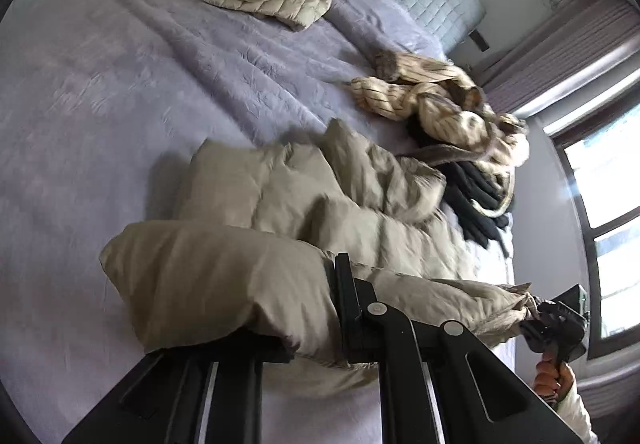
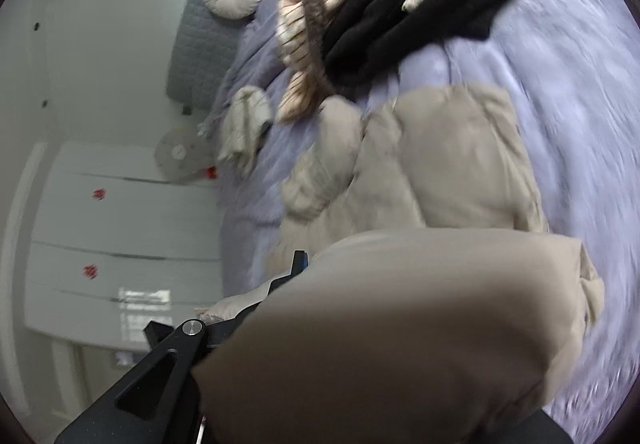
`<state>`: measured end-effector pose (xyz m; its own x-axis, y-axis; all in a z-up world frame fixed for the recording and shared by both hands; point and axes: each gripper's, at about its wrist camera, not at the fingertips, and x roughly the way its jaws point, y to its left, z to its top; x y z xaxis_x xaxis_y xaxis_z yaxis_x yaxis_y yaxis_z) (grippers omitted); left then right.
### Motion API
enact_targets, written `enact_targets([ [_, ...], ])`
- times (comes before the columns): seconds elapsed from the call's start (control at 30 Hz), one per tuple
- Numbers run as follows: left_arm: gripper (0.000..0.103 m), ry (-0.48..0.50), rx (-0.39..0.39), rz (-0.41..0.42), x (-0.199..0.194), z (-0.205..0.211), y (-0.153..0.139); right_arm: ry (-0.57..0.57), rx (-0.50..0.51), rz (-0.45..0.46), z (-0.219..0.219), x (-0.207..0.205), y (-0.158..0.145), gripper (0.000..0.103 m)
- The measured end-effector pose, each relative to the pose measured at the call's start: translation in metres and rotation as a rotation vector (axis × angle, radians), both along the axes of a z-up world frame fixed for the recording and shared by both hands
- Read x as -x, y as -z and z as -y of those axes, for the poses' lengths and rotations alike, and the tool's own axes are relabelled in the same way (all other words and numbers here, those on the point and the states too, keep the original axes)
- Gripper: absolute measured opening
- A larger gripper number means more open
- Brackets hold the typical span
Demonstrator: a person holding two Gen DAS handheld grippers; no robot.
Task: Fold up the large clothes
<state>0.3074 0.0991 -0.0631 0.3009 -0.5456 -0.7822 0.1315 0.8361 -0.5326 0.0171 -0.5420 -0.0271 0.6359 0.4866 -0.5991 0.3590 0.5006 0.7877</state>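
Fingers (image 1: 340, 308) pinch puffy beige jacket (image 1: 280, 196) edge above bare purple bedspread (image 1: 100, 84).

Beige puffer jacket (image 1: 360, 204): quilted, padded, matte fabric. Lay partly on lavender bedspread (image 1: 120, 84), near edge lifted clear, draped in thick fold. Lifted edge clamped at two separate points. Far part crumpled in puffy sections, sleeve (image 2: 340, 128) bunched toward striped garment pile. Blurred in right wrist view, where lifted fold (image 2: 400, 324) filled lower frame.
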Motion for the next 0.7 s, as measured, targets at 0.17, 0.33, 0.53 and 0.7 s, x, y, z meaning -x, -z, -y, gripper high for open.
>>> enact_targets([
  [0.17,0.015,0.016,-0.096,-0.073,-0.049,0.022,0.04,0.04,0.004,-0.083,0.012,-0.046,0.038,0.009],
  [0.33,0.038,0.113,-0.199,-0.041,-0.048,0.033,0.033,0.081,0.001,-0.133,0.016,-0.06,0.057,0.009],
  [0.53,0.094,0.15,-0.391,0.162,-0.027,0.029,-0.012,0.057,0.029,-0.17,0.017,-0.07,0.058,0.013],
  [0.7,0.094,0.1,-0.436,0.227,-0.023,0.025,-0.023,-0.036,0.155,-0.206,0.005,-0.084,0.037,0.027],
])
